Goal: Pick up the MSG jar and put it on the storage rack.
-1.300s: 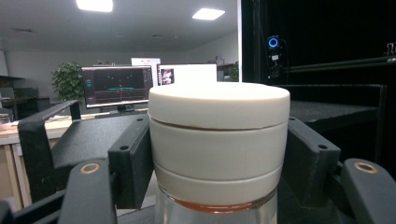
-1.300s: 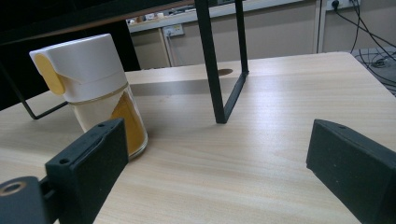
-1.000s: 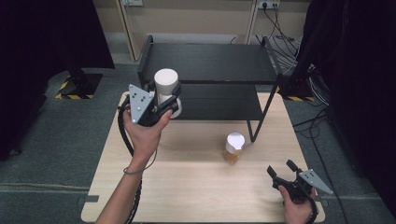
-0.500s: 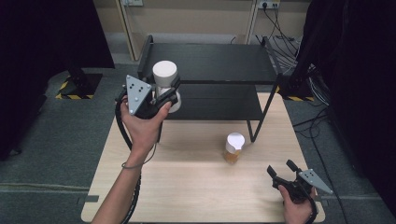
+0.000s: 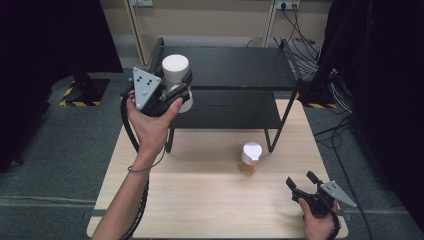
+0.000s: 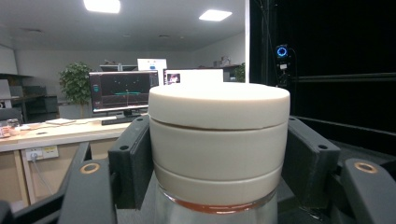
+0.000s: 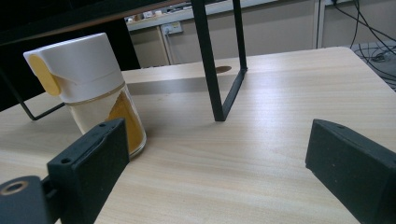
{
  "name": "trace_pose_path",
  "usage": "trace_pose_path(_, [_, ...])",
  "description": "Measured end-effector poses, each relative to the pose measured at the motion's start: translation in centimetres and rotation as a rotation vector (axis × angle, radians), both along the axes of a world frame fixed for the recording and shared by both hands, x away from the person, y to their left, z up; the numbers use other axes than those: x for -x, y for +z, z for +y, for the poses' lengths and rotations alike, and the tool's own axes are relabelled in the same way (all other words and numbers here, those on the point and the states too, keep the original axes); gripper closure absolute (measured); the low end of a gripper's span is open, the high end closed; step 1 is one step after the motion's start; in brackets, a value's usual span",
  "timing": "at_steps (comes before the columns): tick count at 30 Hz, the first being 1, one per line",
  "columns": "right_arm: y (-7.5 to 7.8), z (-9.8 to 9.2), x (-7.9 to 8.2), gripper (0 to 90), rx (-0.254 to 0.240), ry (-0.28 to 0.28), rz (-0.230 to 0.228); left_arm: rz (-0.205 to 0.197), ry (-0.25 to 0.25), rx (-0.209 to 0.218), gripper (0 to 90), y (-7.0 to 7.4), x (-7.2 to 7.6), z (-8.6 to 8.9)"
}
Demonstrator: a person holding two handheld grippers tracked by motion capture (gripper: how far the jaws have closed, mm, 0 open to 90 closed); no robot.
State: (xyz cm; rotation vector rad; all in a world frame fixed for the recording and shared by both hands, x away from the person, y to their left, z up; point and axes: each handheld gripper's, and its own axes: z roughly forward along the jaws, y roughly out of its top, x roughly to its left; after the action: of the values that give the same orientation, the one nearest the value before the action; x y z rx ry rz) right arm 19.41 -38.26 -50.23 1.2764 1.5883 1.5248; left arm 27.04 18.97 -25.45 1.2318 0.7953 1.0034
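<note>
My left gripper [image 5: 177, 92] is shut on a glass jar with a wide white lid [image 5: 175, 69], held in the air at the left front of the black two-tier shelf [image 5: 235, 70]. In the left gripper view the lid [image 6: 218, 140] sits between both black pads [image 6: 130, 163], with a reddish rim under it. A second jar [image 5: 250, 158] with a white lid and orange contents stands on the wooden table [image 5: 200, 200]. My right gripper [image 5: 303, 186] rests open at the table's front right; its view has that jar [image 7: 88, 88] beyond the left jaw.
The shelf's thin black legs [image 7: 212, 60] stand on the table just behind the orange jar. The lower shelf tier [image 5: 225, 107] lies under the top one. Grey carpet surrounds the table, with cables [image 5: 345, 115] at the right.
My left hand has lifted the white-lidded jar upward, from level with the lower tier to about the height of the top tier. The right gripper and the orange jar have stayed put.
</note>
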Motion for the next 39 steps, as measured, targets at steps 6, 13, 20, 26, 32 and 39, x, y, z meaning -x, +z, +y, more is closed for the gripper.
trace_pose_path(6, [0.0,0.0,0.0,6.6,-0.001,-0.001,0.0,-0.005,-0.001,0.0,33.6,1.4,-0.3,0.0])
trace_pose_path(13, [0.0,0.0,0.0,6.6,-0.001,0.0,0.003,-0.008,0.014,-0.009,33.6,3.0,-0.8,-0.3])
trace_pose_path(20, [0.0,-0.1,-0.1,6.6,0.0,0.003,0.003,0.002,0.012,-0.013,33.6,4.3,-1.4,-0.5])
trace_pose_path(26, [0.0,-0.1,-0.1,6.6,-0.002,0.002,0.003,0.006,0.025,-0.024,33.6,5.3,-2.1,-0.8])
trace_pose_path(32, [0.0,-0.1,-0.1,6.6,0.002,0.006,-0.001,0.016,0.038,-0.032,33.6,5.8,-3.0,-0.9])
trace_pose_path(39, [0.0,-0.1,-0.1,6.6,0.004,0.01,-0.001,0.035,0.059,-0.035,33.6,6.5,-4.2,-1.0])
